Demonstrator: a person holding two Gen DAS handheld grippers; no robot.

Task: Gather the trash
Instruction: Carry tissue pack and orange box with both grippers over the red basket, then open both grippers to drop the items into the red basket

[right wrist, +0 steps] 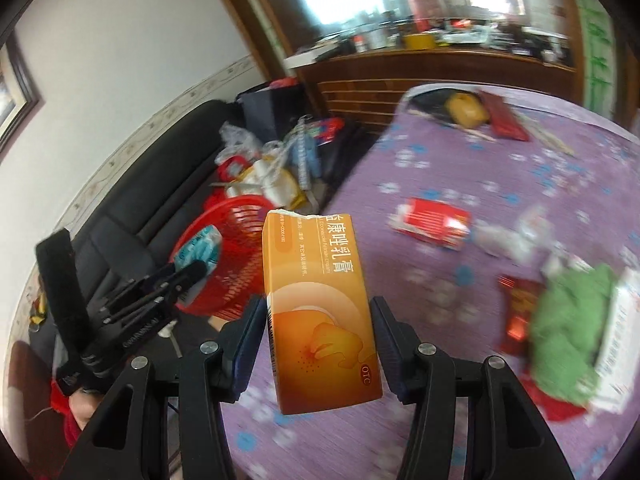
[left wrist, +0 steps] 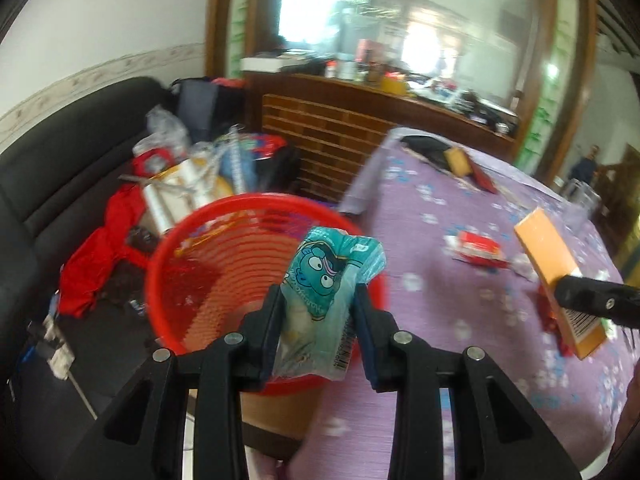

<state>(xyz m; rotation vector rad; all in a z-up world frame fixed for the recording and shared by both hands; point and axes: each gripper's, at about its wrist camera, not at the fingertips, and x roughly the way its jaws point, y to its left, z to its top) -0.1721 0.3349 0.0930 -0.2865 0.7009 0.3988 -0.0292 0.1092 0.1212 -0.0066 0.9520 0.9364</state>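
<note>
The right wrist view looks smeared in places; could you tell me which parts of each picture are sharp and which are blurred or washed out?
Right wrist view: the orange box in the right gripper is crisp, while the purple tablecloth and green item streak with motion blur. Left wrist view: the teal wrapper in the left gripper is sharp, the red basket soft. Both: window glare, fisheye bending.

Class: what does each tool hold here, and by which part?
The left tool grips a teal wrapper around its middle. The right tool grips an orange box by its long sides, near the lower end.
</note>
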